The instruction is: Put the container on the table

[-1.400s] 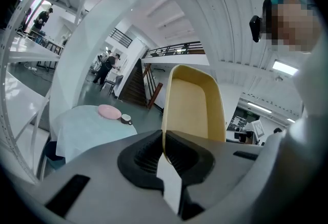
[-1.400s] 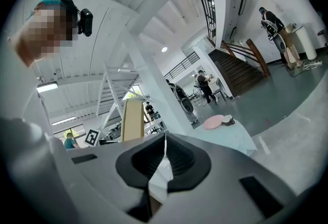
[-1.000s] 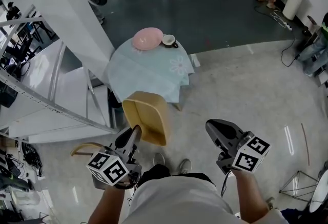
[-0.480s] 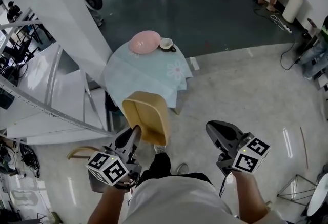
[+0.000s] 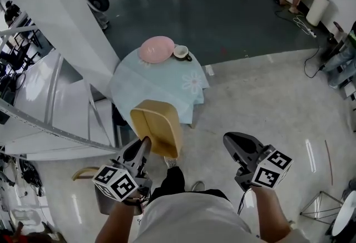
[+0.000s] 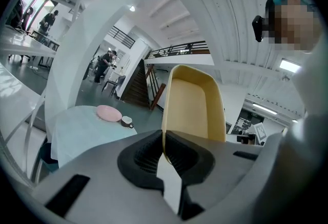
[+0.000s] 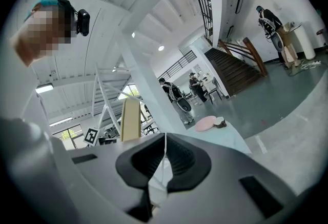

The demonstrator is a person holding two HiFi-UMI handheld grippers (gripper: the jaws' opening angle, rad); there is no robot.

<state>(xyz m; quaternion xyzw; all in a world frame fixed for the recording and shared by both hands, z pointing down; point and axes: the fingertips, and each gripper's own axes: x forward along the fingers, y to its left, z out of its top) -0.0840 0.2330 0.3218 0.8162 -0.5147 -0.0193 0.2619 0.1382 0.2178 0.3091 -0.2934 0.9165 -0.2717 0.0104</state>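
A yellow oblong container [image 5: 157,127] hangs in the air near the round table's [image 5: 144,92] near edge, with my left gripper [image 5: 144,143] shut on its rim. In the left gripper view the container [image 6: 195,105] stands up from the shut jaws of the left gripper [image 6: 164,142], its hollow side facing the camera. My right gripper [image 5: 232,140] is held to the right over the floor, shut and empty. From the right gripper [image 7: 164,138] view the container [image 7: 130,119] shows edge-on at the left.
The table wears a light blue cloth, with a pink plate [image 5: 156,49] and a cup [image 5: 181,53] at its far side. A big white slanted beam [image 5: 67,30] and metal framework stand at the left. People stand far off. Cables [image 5: 311,19] lie at the right.
The person has stepped a little forward, so the table sits slightly lower in the head view. Both grippers keep their pose, and the container stays in the left one.
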